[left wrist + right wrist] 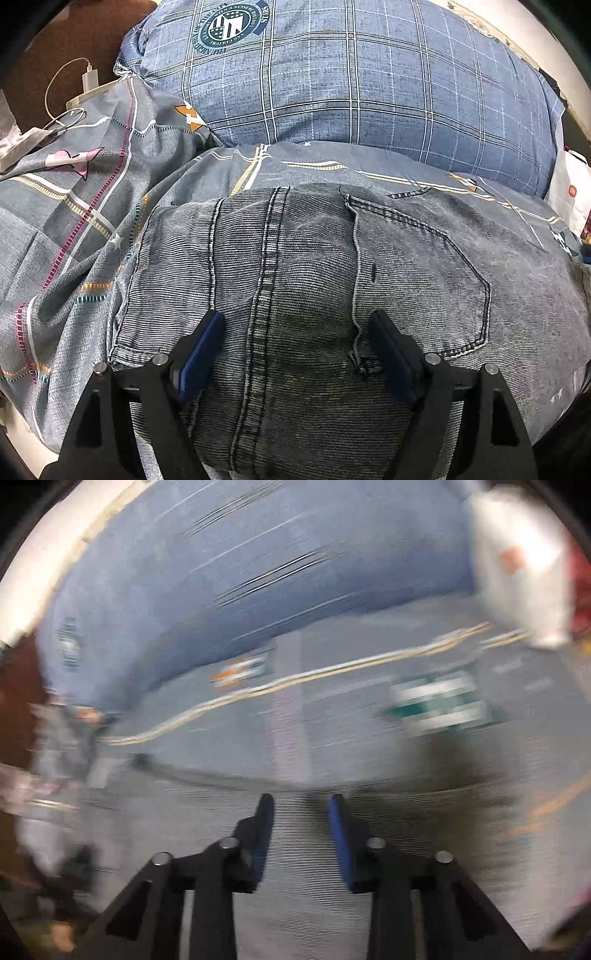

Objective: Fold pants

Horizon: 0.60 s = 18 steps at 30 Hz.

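Note:
Grey-blue denim pants [314, 280] lie folded on a patterned grey bedsheet [74, 229], with the centre seam and a back pocket [421, 273] facing up. My left gripper [297, 325] is open wide just above the pants, its blue pads on either side of the seam, holding nothing. The right wrist view is badly motion-blurred. My right gripper [303, 805] is open there, empty, over the grey cloth of the pants [303, 867].
A large blue plaid pillow [351, 74] lies behind the pants and shows blurred in the right wrist view [221, 590]. A white charger and cable [88, 79] sit far left. A white paper bag [569, 192] stands at the right edge.

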Each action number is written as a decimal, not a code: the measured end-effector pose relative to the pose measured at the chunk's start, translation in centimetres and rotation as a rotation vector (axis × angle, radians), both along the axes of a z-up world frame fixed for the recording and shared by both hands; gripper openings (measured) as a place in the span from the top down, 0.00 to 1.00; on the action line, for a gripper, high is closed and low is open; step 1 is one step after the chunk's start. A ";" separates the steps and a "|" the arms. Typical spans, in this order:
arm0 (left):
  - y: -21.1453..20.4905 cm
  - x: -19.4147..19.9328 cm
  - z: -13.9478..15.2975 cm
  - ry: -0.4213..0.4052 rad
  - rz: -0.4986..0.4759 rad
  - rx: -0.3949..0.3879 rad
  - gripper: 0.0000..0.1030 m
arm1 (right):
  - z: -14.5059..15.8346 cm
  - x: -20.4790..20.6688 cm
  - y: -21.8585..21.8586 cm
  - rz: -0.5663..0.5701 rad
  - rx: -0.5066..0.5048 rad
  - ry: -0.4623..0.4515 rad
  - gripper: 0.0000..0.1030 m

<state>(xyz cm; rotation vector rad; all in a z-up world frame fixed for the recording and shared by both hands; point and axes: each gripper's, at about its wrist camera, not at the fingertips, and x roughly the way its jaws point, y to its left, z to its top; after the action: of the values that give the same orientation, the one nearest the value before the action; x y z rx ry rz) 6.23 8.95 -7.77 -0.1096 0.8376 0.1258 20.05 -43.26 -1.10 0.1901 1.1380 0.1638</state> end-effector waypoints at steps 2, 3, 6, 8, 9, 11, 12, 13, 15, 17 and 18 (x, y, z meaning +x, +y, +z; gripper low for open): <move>0.0 0.0 0.0 -0.001 0.001 -0.001 0.20 | 0.0 -0.2 -2.7 -0.044 -0.169 0.004 0.65; 0.0 0.0 -0.1 -0.001 0.002 -0.001 0.19 | -0.5 -0.2 -4.1 -0.063 -0.231 0.022 0.65; 0.0 0.2 -0.2 -0.001 0.005 0.000 0.17 | -2.0 0.3 -5.3 -0.059 -0.259 0.058 0.65; -0.1 0.3 -0.2 -0.003 0.004 0.009 0.17 | -2.8 0.8 -5.4 -0.041 -0.248 0.076 0.67; -0.1 0.2 -0.2 -0.004 0.003 0.012 0.17 | -3.2 1.1 -5.1 -0.033 -0.246 0.079 0.77; 0.0 0.2 -0.2 -0.006 0.001 0.009 0.17 | -2.9 1.6 -4.8 -0.037 -0.278 0.051 0.86; 0.0 0.2 -0.3 -0.006 0.001 0.008 0.17 | -2.4 1.7 -4.7 -0.047 -0.278 0.030 0.86; 0.0 0.2 -0.3 -0.006 0.002 0.008 0.17 | -2.5 2.2 -4.4 -0.050 -0.288 0.014 0.87; 0.0 0.2 -0.2 -0.005 0.006 0.010 0.16 | -2.6 2.8 -4.2 -0.056 -0.299 0.006 0.87; 0.0 0.3 -0.2 -0.004 0.005 0.010 0.16 | -3.7 3.1 -4.3 -0.061 -0.321 0.003 0.86; 0.0 0.2 -0.2 -0.005 0.004 0.010 0.16 | -3.7 3.0 -4.2 -0.072 -0.315 -0.013 0.85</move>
<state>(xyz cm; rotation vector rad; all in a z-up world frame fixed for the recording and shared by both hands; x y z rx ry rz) 6.47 9.00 -8.00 -0.1026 0.8314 0.1336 23.08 -47.48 -4.82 -0.0494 1.1265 -0.0785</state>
